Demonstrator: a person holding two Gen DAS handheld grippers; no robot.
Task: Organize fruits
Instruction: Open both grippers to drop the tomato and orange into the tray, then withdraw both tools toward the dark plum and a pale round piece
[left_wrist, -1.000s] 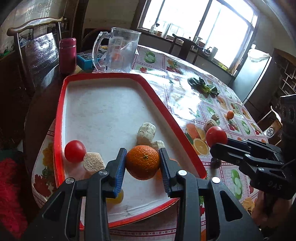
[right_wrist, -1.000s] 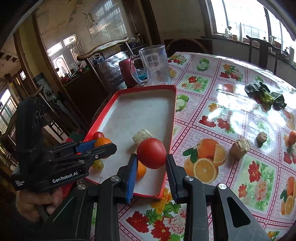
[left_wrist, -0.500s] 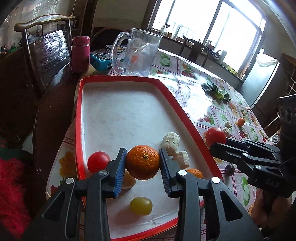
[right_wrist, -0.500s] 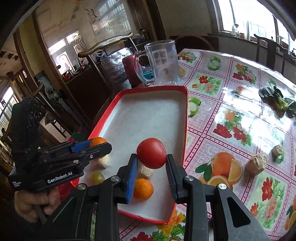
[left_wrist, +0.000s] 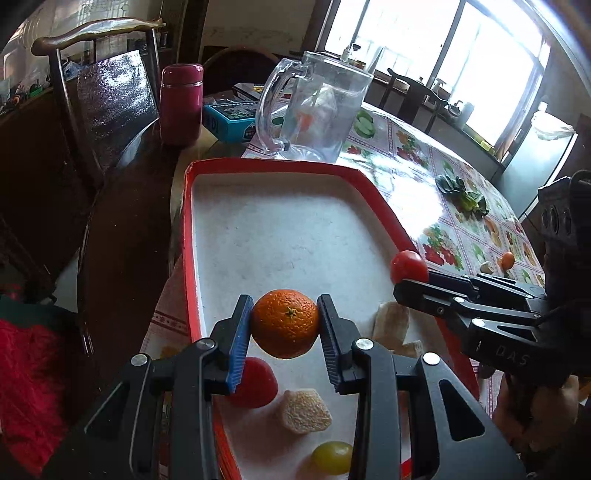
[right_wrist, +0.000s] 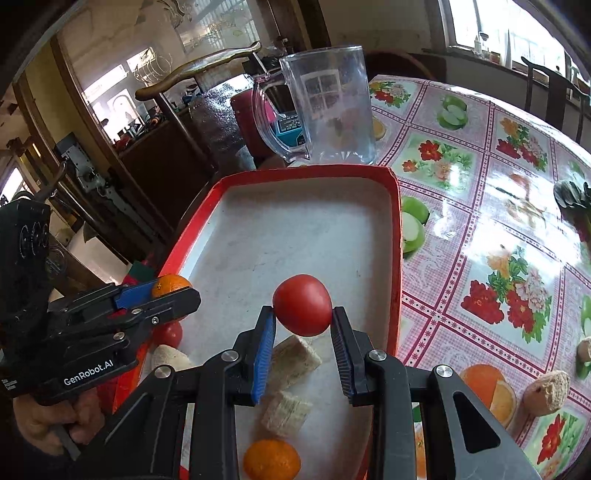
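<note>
- Two grippers in frame, both loaded, both held above the red tray (left_wrist: 373, 192).
- Left gripper (left_wrist: 285, 325): jaws clamped on an orange (left_wrist: 285, 323), pads on its left and right sides, stem end facing the camera. Fruit is clear of the tray floor, over the near half, closer to the tray's left edge.
- Right gripper (right_wrist: 303, 325): jaws clamped on a tomato (right_wrist: 303, 304), gripped low on the fruit, most of it standing above the pad tips. It hangs over the near half, toward the tray's right edge.
- From the right wrist view a hand (right_wrist: 55, 424) holds the left gripper's handle at lower left.
- Loose in the tray's near end: a second orange (right_wrist: 271, 459) nearest the front edge, a yellow-green grape (left_wrist: 331, 457), a second tomato (left_wrist: 255, 384) by the left edge partly hidden behind the left gripper's blue pad, and several pale spongy chunks (right_wrist: 293, 356) spread between them.
- Far half of the tray floor is bare white.
- Tray sits at the near left edge of a round table under a flowered, fruit-print cloth (right_wrist: 480, 192).
- On the cloth right of the tray: another pale chunk (right_wrist: 546, 387) near the front edge, a bunch of dark leafy greens (left_wrist: 465, 195) further back.
- Just beyond the tray's far edge: a clear plastic jug (right_wrist: 332, 107) with a handle, upright.
- Behind the jug, toward the table's far left edge: a dark red flask (left_wrist: 181, 105) and a blue box (left_wrist: 229, 122).
- Wooden chair (left_wrist: 96, 74) stands past that edge.
</note>
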